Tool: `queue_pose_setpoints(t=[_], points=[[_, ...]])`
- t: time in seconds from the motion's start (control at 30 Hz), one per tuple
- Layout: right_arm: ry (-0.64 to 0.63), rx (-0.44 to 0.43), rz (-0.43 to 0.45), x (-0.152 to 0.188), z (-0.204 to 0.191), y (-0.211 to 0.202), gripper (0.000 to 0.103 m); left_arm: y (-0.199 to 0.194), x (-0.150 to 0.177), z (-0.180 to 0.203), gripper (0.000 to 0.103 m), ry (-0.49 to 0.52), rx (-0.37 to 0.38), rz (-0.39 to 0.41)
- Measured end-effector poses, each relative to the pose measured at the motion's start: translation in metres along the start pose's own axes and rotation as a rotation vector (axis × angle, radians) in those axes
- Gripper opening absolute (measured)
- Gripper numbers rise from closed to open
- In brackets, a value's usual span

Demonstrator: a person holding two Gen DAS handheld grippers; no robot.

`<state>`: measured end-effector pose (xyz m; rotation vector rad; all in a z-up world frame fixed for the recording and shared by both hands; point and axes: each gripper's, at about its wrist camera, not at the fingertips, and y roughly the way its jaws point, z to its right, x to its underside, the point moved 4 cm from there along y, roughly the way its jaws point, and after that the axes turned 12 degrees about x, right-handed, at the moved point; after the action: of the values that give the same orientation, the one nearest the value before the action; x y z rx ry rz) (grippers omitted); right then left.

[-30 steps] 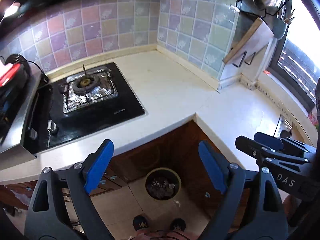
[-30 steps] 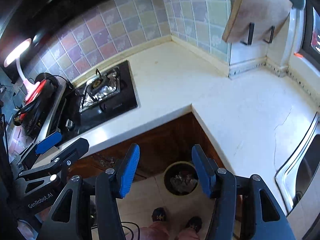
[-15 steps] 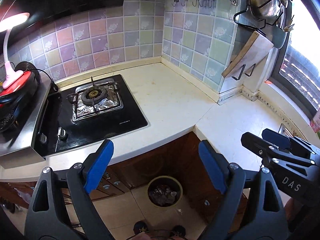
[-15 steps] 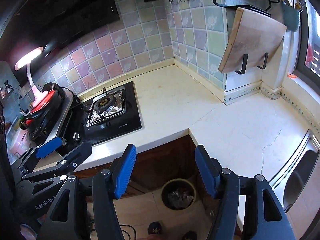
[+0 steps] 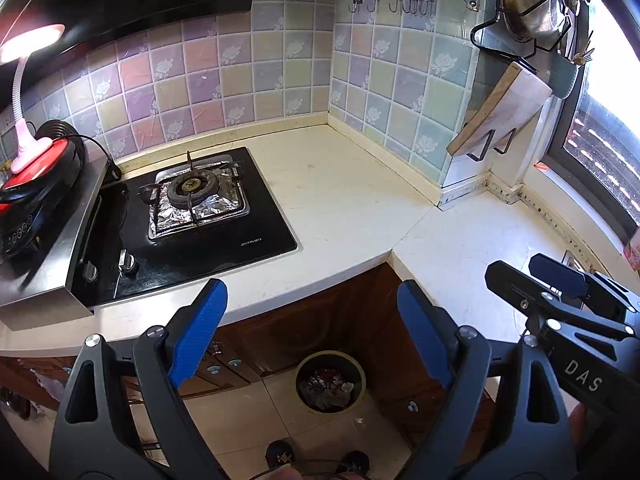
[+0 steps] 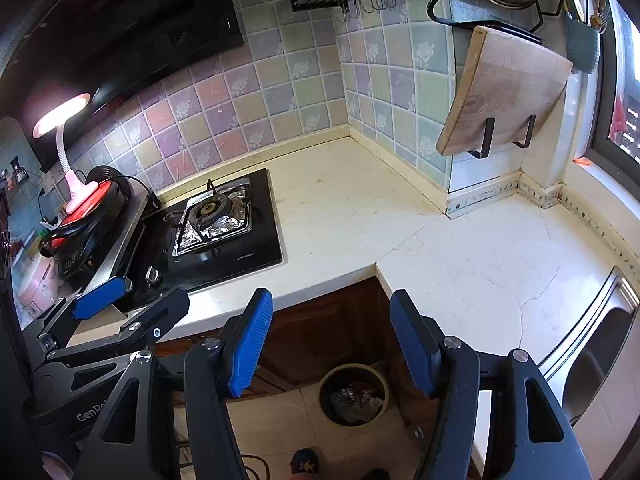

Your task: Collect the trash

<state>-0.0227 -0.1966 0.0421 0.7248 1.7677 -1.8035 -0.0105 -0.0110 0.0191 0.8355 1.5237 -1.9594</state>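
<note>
A round trash bin (image 5: 299,380) stands on the tiled floor below the counter corner, with crumpled trash (image 5: 326,388) inside; the right wrist view shows the bin (image 6: 323,396) too. My left gripper (image 5: 308,296) hangs open over the counter edge above the bin, nothing between its blue pads. My right gripper (image 6: 330,302) is also open and empty, held high over the bin. Each gripper shows at the side of the other's view: the right gripper (image 5: 560,284) and the left gripper (image 6: 120,300). I see no loose trash on the cream countertop (image 5: 340,208).
A black gas hob (image 5: 180,236) with a foil-lined burner sits left. A red-topped cooker (image 5: 36,184) with a pink lamp is beyond it. A wooden cutting board (image 6: 500,92) hangs on the right wall, a steel sink (image 6: 600,352) lies right. The person's shoes (image 5: 280,456) are by the bin.
Both grippers have risen and tipped up, so more tiled wall and the hook rack show and the bin sits lower in view. The right jaws stand slightly wider than a second ago.
</note>
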Motion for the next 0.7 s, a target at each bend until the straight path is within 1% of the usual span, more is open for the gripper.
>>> queue_pose_setpoints(t=[0.7], points=[[0.020,0.036,0.031,0.001,0.015,-0.006,0.062,0.000,-0.002,0.022,0.085,0.025,0.000,0.019]])
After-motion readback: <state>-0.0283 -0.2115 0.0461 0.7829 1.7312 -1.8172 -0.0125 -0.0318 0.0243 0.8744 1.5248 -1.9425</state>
